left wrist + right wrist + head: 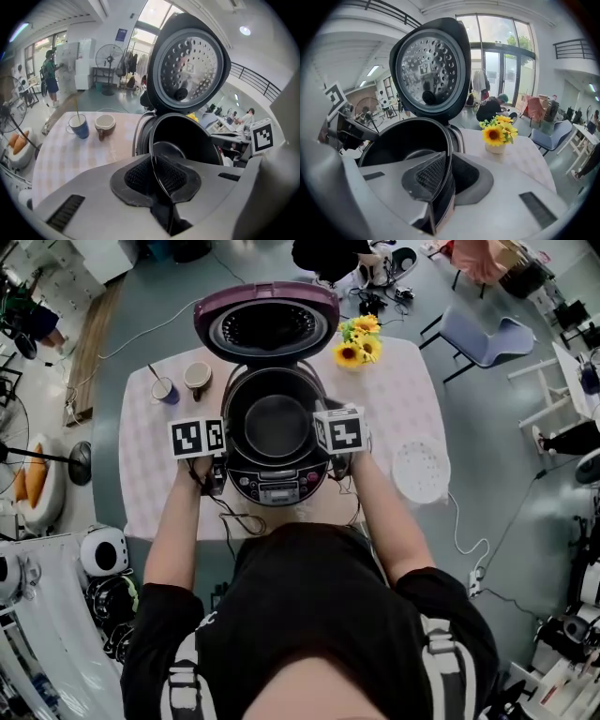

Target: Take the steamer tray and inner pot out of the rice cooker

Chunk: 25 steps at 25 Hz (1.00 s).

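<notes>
The rice cooker [277,486] stands on the table with its purple lid [267,324] swung up and back. The black inner pot [277,425] sits inside it. My left gripper [221,457] is shut on the pot's left rim; in the left gripper view the thin rim runs between the pads [159,176] with the inner pot [187,140] beyond. My right gripper [330,451] is shut on the pot's right rim, which the right gripper view shows pinched between its jaws [445,173], the inner pot [408,138] to their left. The white perforated steamer tray [420,468] lies on the table to the right.
A blue cup [166,390] and a brown cup [197,378] stand at the table's back left. A vase of sunflowers [359,341] stands at the back right, beside the lid. A chair [487,334] stands beyond the table [150,493]. Cables hang over its front edge.
</notes>
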### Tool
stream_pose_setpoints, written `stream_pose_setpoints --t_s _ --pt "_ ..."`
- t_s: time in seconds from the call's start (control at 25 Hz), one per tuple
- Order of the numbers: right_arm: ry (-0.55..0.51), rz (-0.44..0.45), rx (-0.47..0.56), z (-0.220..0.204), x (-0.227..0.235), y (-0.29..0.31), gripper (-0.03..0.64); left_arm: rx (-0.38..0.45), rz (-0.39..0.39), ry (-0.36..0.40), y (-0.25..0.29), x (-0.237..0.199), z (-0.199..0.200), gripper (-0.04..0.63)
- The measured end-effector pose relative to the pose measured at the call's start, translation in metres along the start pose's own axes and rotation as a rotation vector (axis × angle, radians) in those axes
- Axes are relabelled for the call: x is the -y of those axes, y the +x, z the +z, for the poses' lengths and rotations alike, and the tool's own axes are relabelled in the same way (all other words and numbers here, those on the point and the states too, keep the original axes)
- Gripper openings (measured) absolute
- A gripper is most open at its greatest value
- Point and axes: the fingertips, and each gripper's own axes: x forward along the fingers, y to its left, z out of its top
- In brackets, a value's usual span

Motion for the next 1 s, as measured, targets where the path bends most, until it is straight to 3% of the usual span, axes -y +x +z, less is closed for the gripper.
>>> stream_pose_setpoints --t_s 0.24,0.64,1.0 --pt "0.028 0.025 0.038 0.011 -0.003 -0.016 0.04 0.072 -0.051 -0.078 -0.018 0.006 0.007 0.029" --pt "0.096 0.047 0.177 0.044 -0.005 -0.059 0.035 0.196 -0.081 -0.077 -0.066 0.027 0.028 0.026" --pt "0.21 0.078 0.323 0.062 0.008 -0.115 0.029 0.323 -0.165 -0.036 -0.11 0.067 0.045 0.019"
